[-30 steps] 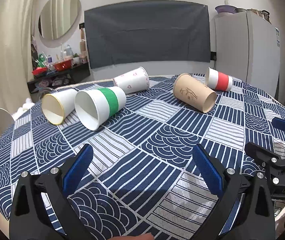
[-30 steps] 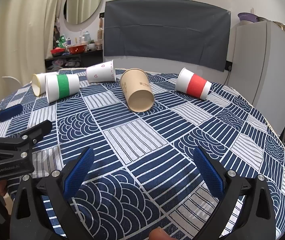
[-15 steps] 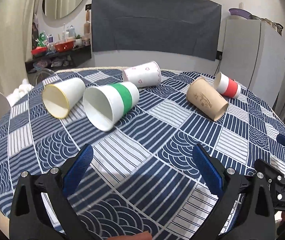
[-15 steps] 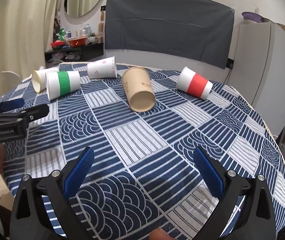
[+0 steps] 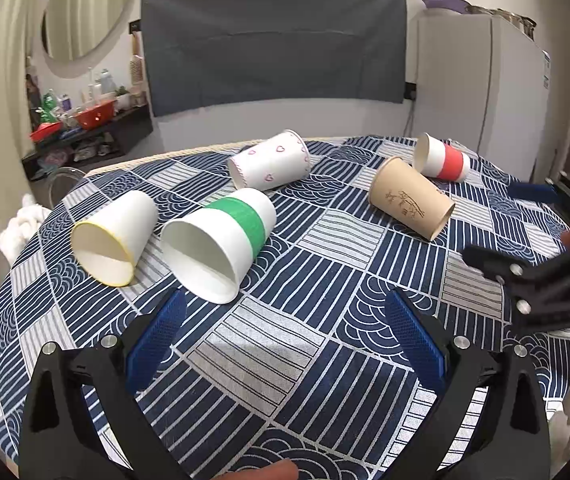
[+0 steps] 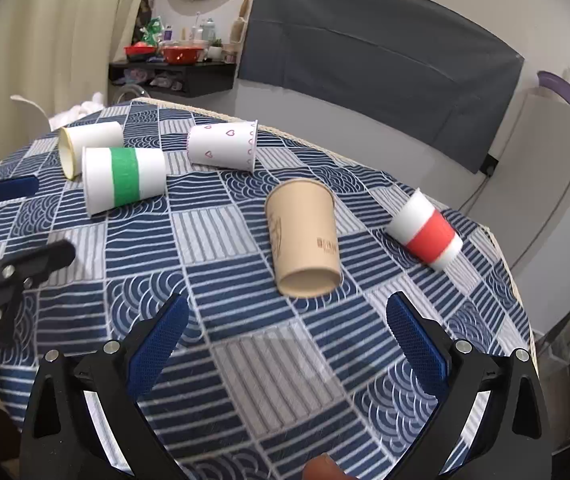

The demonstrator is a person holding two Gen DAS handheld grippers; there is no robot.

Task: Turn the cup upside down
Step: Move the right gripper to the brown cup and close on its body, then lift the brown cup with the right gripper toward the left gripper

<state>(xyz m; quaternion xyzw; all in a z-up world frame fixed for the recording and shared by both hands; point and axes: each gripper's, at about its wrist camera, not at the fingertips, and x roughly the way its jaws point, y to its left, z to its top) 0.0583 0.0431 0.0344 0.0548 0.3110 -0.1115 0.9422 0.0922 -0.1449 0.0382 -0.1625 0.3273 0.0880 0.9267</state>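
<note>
Left wrist view, table [image 5: 325, 364]: round, covered by a navy-and-white patchwork cloth; five paper cups lie on their sides on it.
Left gripper [image 5: 285, 336]: jaws spread wide, blue pads bare, holding nothing, hovering above the cloth just short of the green-banded cup.
Right gripper [image 6: 285, 340]: jaws also wide apart and empty, pointing at the mouth of the kraft cup.
Green-banded cup [image 5: 221, 244]: mouth facing the left gripper, beside the yellow-rimmed cup.
Kraft cup [image 6: 305, 240]: brown, printed, near the table's middle, open end toward the right gripper.
Yellow-rimmed cup [image 5: 113, 236]: leftmost.
Heart-print cup [image 5: 271, 162]: behind the green-banded one.
Red-banded cup [image 6: 425, 232]: far right, near the table edge.
</note>
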